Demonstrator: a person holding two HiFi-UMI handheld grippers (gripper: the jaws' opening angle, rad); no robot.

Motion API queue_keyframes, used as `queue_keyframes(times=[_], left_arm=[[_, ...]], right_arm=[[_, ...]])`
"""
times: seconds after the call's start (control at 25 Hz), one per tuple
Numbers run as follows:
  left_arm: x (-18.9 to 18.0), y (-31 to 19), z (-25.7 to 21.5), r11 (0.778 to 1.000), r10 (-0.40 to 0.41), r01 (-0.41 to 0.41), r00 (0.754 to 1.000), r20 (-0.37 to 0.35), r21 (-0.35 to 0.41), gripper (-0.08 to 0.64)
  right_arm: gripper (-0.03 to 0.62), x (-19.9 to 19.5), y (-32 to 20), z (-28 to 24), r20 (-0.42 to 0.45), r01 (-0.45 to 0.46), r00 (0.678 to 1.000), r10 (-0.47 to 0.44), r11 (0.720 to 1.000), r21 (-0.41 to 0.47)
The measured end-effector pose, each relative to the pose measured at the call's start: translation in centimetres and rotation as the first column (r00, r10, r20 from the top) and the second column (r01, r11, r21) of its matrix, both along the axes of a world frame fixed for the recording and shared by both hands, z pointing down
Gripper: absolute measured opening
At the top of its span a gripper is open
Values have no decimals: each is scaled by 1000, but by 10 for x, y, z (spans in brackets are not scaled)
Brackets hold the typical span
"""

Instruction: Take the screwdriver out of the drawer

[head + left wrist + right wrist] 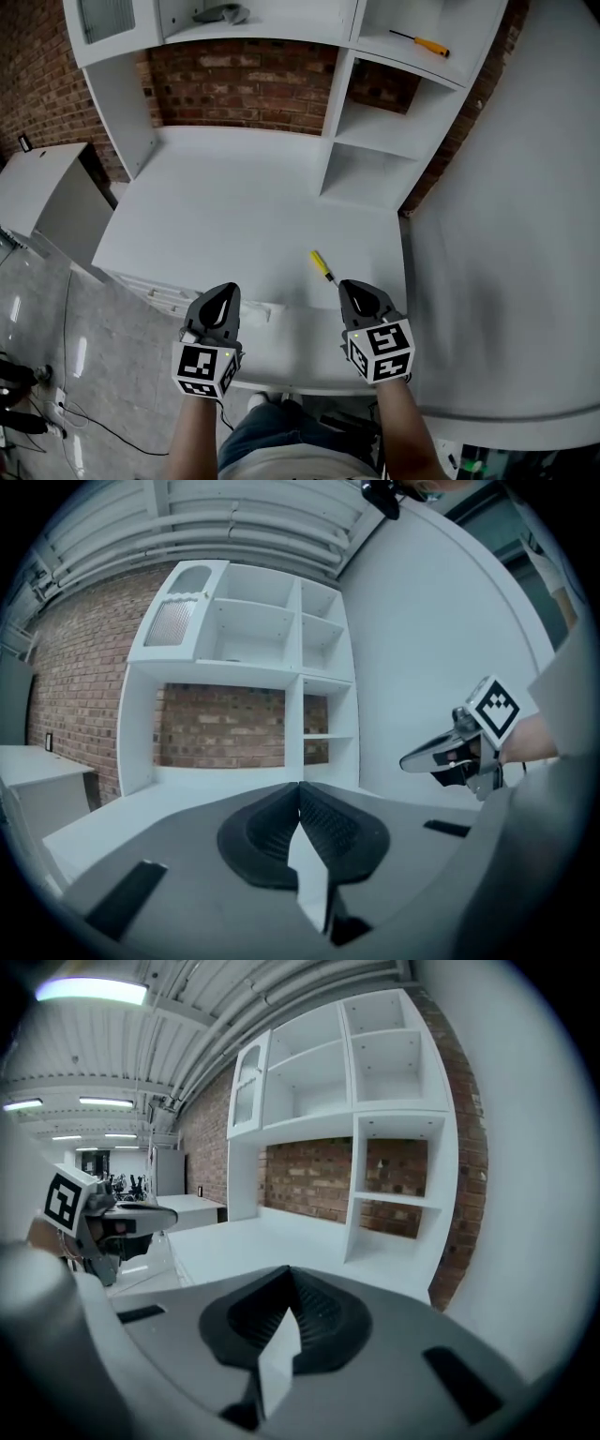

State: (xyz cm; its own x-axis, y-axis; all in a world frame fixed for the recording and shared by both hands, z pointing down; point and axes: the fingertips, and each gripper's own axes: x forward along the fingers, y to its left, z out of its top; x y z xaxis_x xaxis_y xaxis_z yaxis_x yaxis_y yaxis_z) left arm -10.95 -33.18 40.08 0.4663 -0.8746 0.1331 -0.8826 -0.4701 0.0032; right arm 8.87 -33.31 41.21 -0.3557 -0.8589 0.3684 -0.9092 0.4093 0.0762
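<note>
A screwdriver (323,266) with a yellow handle and a dark shaft lies on the white desk (234,234), near its front edge. My right gripper (354,291) hovers just on the near side of the screwdriver's tip, shut and empty. Further left, my left gripper (225,294) hangs over the desk's front edge, also shut with nothing in it. In the left gripper view the left gripper (300,791) has its jaws together, and the right gripper (424,758) floats at the right. The right gripper view shows the right gripper (289,1277) pressed shut and the left gripper (150,1214) at the left. Neither gripper view shows the screwdriver.
A white hutch (375,141) with open shelves stands at the back of the desk against a brick wall. A second yellow-handled screwdriver (421,41) lies on an upper right shelf, and a grey object (222,13) on the top shelf. A grey cabinet (47,192) stands at the left.
</note>
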Motion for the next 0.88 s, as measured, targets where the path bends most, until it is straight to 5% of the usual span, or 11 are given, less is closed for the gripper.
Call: queue_keyframes(times=[0.48,0.88], left_arm=[[27,29,-85,972,62,-66,998,22,225,12],[23,42,-100,967,60,-66,998,32,248,12]], right_arm=[[9,11,59,-76,-2,-49,999,51,969,243],[9,2,71,-87,-5,-31,999,34,962,270]])
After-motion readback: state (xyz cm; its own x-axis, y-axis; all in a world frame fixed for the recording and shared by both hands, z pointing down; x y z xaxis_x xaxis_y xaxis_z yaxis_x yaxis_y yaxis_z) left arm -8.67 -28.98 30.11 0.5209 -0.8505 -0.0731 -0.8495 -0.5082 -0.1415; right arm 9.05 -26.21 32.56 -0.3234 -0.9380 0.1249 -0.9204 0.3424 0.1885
